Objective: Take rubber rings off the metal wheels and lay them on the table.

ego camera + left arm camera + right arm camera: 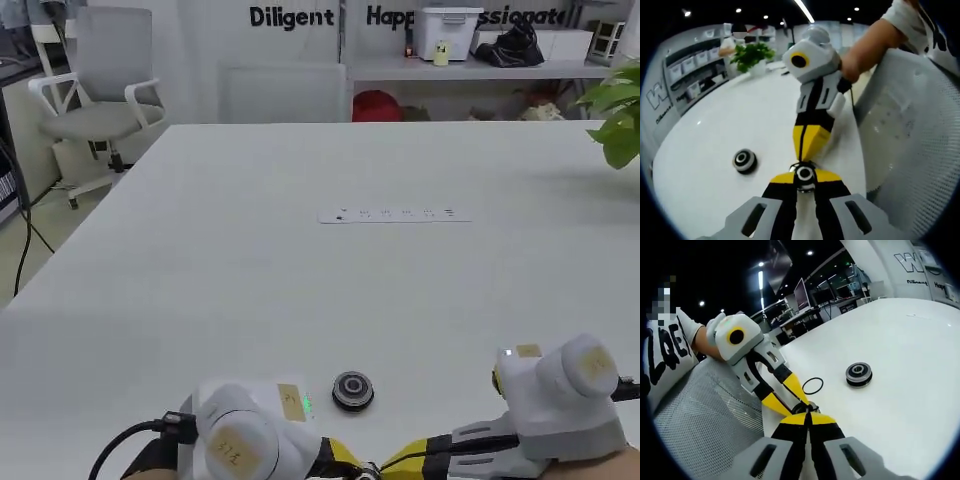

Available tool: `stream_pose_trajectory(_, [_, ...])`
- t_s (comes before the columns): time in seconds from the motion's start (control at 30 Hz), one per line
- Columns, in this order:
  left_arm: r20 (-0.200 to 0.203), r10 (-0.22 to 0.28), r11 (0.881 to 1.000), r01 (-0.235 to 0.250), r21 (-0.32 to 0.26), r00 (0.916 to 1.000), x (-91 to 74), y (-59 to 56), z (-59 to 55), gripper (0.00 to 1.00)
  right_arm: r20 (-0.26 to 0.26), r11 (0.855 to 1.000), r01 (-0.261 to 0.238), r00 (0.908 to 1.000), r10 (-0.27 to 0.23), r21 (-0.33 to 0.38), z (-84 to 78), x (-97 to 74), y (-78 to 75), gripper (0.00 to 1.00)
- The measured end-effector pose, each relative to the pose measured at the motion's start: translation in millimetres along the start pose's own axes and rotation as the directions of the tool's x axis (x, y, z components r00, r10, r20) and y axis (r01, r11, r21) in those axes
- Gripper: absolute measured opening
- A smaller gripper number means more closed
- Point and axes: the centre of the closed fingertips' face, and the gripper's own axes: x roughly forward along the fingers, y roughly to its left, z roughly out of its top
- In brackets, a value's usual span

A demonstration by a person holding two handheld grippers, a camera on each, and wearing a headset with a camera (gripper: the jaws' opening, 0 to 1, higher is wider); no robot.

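My left gripper is shut on a small metal wheel, held above the table's near edge. My right gripper comes in nose to nose with it, its yellow tips pinched shut at the wheel's rim, apparently on its thin black rubber ring. In the right gripper view the right gripper meets the left gripper's tip. A loose black rubber ring lies flat on the white table. A second wheel with its black ring stands on the table just beyond both grippers.
A white power strip lies mid-table. A green plant stands at the far right edge. An office chair is at the far left, and shelves with boxes are behind. A white mesh chair back is close to me.
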Motion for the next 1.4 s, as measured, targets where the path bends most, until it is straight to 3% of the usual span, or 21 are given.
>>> stream_pose_trajectory(0.23, [0.004, 0.000, 1.000, 0.000, -0.005, 1.0000, 0.0, -0.1, 0.0, 0.12, 0.000, 1.000, -0.022, 0.9998, 0.022, -0.010, 0.4, 1.7, 4.2, 0.00])
stream_pose_trajectory(0.3, [0.007, 0.000, 1.000, 0.000, -0.006, 1.0000, 0.1, -0.2, 0.1, 0.13, 0.014, 0.999, -0.053, 0.9985, 0.053, -0.001, 4.2, 3.1, 12.1, 0.00])
stream_pose_trajectory(0.37, [0.009, -0.001, 1.000, 0.001, -0.005, 1.0000, 0.2, -0.2, 0.2, 0.13, -0.004, 0.998, -0.048, 0.9989, 0.048, -0.028, 2.7, 5.1, 13.0, 0.00])
stream_pose_trajectory(1.13, [0.038, -0.039, 0.998, 0.041, -0.051, 0.9985, -1.6, -0.6, 1.7, 0.14, 0.003, 1.000, -0.021, 0.9998, 0.021, -0.022, 3.7, -1.9, 5.2, 0.00])
stream_pose_trajectory(1.4, [0.063, -0.063, 0.997, 0.066, -0.048, 0.9960, -8.9, -2.6, 9.0, 0.17, 0.009, 1.000, -0.025, 0.9996, 0.025, -0.017, 5.3, -2.7, 5.5, 0.00])
